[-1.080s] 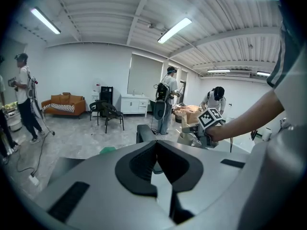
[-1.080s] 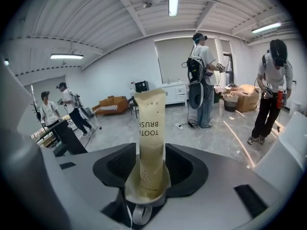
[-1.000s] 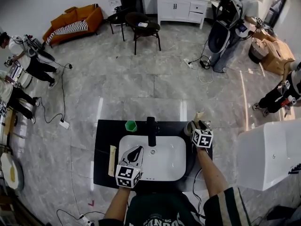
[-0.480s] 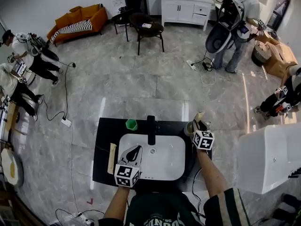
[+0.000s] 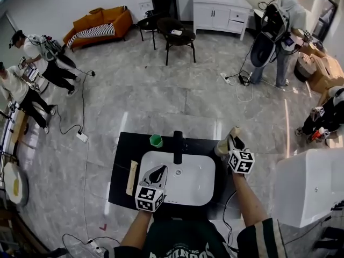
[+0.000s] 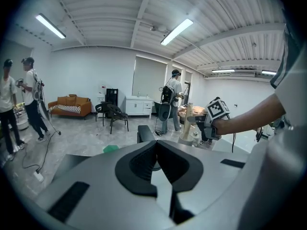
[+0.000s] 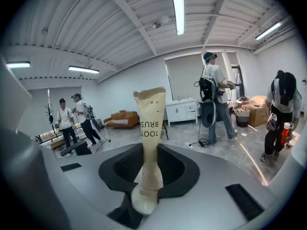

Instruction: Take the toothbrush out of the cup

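Note:
A toothbrush (image 7: pixel 149 143) in a tan paper wrapper stands upright between my right gripper's (image 7: pixel 146 164) jaws. They have just been closing and now press on it. Its lower end reaches into the pale cup (image 7: pixel 142 203) just beneath the jaws. In the head view the right gripper (image 5: pixel 232 142) is at the counter's far right corner, with the toothbrush (image 5: pixel 234 131) sticking up past the cup (image 5: pixel 221 148). My left gripper (image 5: pixel 156 172) hangs over the left part of the white basin (image 5: pixel 196 184), jaws together and empty. The left gripper view shows its jaws (image 6: pixel 156 145) closed.
A black faucet (image 5: pixel 178 145) rises at the back of the basin, and a green cup (image 5: pixel 156 140) stands left of it. A pale wooden piece (image 5: pixel 131 177) lies along the black counter's left side. A white tub (image 5: pixel 309 187) stands to the right. Several people stand around the room.
My right gripper has risen a little with the toothbrush between its jaws. The left gripper has stayed over the basin. The head view has shifted slightly.

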